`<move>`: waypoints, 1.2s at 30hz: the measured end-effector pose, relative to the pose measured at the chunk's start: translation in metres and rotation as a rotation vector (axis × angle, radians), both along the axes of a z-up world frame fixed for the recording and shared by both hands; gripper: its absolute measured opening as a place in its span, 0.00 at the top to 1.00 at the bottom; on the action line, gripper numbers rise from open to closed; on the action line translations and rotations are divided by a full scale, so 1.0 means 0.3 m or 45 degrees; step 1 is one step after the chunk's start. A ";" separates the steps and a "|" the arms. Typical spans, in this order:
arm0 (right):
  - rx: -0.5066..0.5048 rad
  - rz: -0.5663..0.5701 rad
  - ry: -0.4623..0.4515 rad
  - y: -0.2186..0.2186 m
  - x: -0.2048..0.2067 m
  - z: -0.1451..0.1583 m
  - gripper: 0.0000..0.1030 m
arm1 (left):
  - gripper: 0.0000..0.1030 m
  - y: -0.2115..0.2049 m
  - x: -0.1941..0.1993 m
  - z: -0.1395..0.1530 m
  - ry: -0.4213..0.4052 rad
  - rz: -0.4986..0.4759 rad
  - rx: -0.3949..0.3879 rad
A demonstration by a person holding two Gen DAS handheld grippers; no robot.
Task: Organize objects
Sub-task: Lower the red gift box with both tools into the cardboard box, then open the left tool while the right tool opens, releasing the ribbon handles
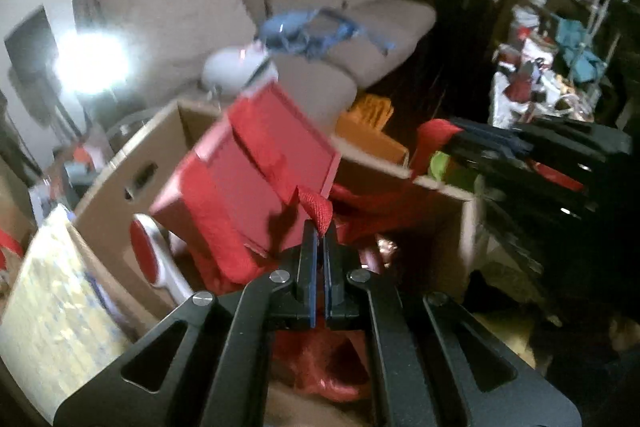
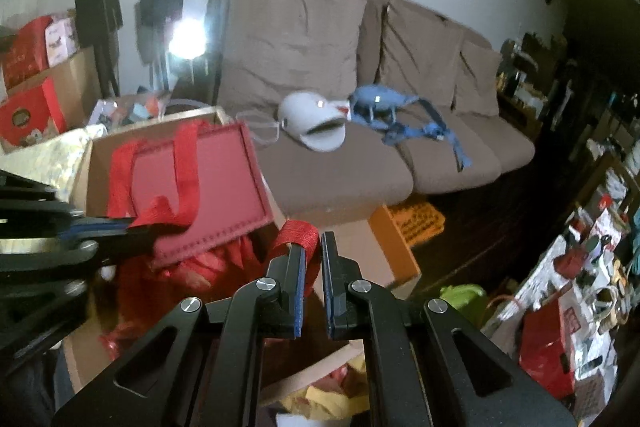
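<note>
Both grippers clamped, side by side

The left gripper (image 1: pixel 320 231) points steeply downward, its jaws pinched together on a red strap (image 1: pixel 316 207). The right gripper (image 2: pixel 314 247) tilts down less sharply, just to its right, jaws nearly together on another red strap loop (image 2: pixel 296 233).

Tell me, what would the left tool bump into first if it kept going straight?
Probably the red bag just ahead, whose strap the left tool already pinches. Depth is hard to judge.
</note>
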State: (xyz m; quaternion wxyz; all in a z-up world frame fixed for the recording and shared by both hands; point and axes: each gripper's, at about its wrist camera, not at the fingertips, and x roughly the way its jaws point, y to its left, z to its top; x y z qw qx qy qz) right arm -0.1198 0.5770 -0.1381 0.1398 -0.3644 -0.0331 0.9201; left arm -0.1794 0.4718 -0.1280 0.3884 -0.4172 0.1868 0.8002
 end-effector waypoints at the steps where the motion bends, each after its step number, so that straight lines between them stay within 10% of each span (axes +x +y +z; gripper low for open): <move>1: 0.000 -0.005 -0.027 0.005 -0.007 -0.016 0.96 | 0.98 0.016 -0.024 -0.037 -0.011 0.025 -0.025; 9: -0.012 -0.029 -0.107 0.029 -0.030 -0.066 0.96 | 0.98 0.026 -0.164 -0.167 -0.088 0.169 -0.061; 12: -0.066 -0.001 -0.111 0.032 -0.028 -0.071 0.77 | 0.98 -0.009 -0.221 -0.199 -0.156 0.241 -0.036; 27: -0.107 0.230 -0.180 -0.150 -0.085 -0.108 0.77 | 0.98 -0.168 -0.422 -0.247 -0.234 0.465 -0.039; 36: -0.117 0.234 -0.184 -0.153 -0.088 -0.113 0.77 | 0.59 -0.210 -0.329 -0.155 -0.240 0.348 -0.056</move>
